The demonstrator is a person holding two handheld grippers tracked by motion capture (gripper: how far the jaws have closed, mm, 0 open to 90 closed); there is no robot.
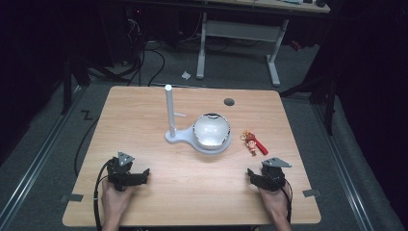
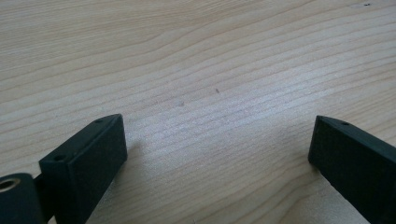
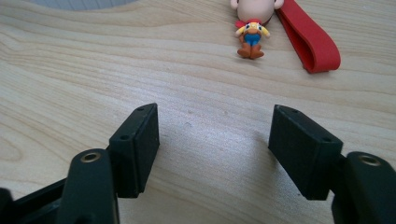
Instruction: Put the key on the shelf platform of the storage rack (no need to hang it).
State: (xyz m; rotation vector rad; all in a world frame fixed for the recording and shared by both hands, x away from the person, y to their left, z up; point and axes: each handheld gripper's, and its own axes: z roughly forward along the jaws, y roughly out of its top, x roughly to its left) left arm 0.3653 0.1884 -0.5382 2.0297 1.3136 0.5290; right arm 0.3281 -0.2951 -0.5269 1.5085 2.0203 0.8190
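Observation:
A small toy-figure keychain (image 1: 251, 143) with a red strap (image 1: 261, 146) lies on the wooden table (image 1: 144, 110), right of centre. A white stand (image 1: 169, 111) with an upright post and a flat base holds a shiny round bowl (image 1: 211, 130) at mid-table. My left gripper (image 1: 129, 169) rests near the front left edge, open, with bare wood between its tips (image 2: 217, 135). My right gripper (image 1: 266, 174) sits at the front right, open and empty (image 3: 215, 126). The figure (image 3: 252, 35) and strap (image 3: 310, 42) lie a short way beyond its jaws.
A dark round hole (image 1: 229, 101) marks the table's far side. Beyond the table stand a white desk frame (image 1: 274, 57) and cables on the grey floor. A sliver of the stand's base (image 3: 84, 3) edges the top of the right gripper view.

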